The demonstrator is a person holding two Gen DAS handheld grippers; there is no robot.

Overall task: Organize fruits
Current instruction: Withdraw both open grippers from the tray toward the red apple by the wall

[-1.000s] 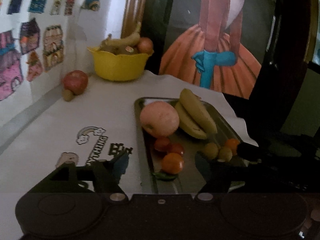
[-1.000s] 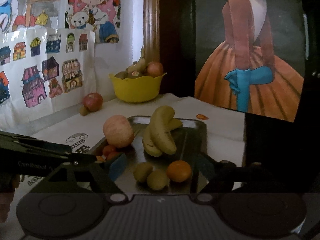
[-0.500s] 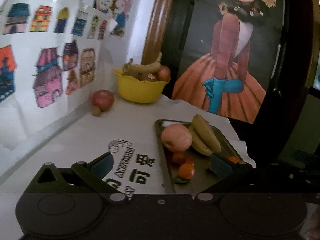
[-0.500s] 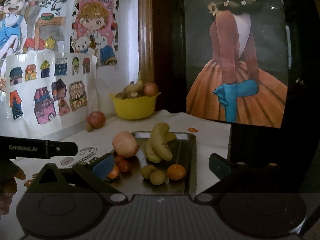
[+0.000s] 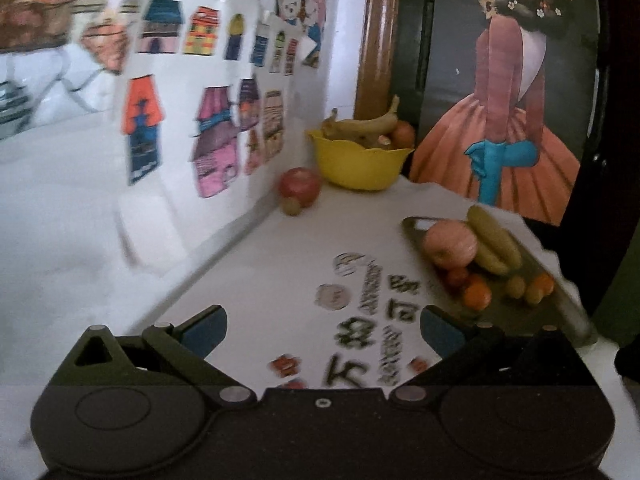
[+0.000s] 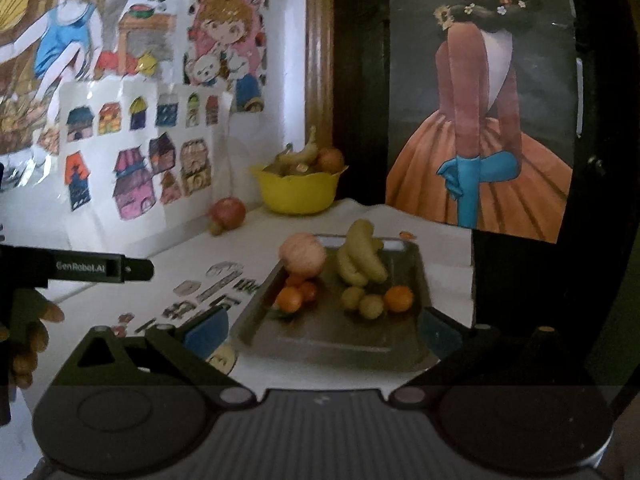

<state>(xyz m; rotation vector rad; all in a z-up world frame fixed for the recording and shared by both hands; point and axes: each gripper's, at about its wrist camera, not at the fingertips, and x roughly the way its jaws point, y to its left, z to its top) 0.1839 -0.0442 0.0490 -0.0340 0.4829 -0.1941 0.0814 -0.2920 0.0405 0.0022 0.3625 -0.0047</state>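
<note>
A metal tray point(image 6: 340, 340) holds a pink apple point(image 6: 303, 255), bananas point(image 6: 360, 258), small oranges point(image 6: 398, 298), red tomatoes and two green fruits point(image 6: 362, 300). The tray also shows in the left wrist view point(image 5: 568, 308). A yellow bowl point(image 5: 356, 164) of fruit stands at the back, with a red apple point(image 5: 300, 186) and a small fruit beside it. My left gripper point(image 5: 322, 326) is open and empty over the white cloth, left of the tray. My right gripper point(image 6: 324, 328) is open and empty, just before the tray's near edge.
A wall with children's drawings point(image 5: 208, 120) runs along the left. A dark door with a painted girl point(image 6: 480, 120) stands behind the table. The table's right edge point(image 6: 472, 264) drops off beside the tray. The left gripper's body point(image 6: 100, 268) shows in the right wrist view.
Both grippers have pulled back and up from the tray. The left gripper has swung left toward the wall and opened wider. The fruits have not moved.
</note>
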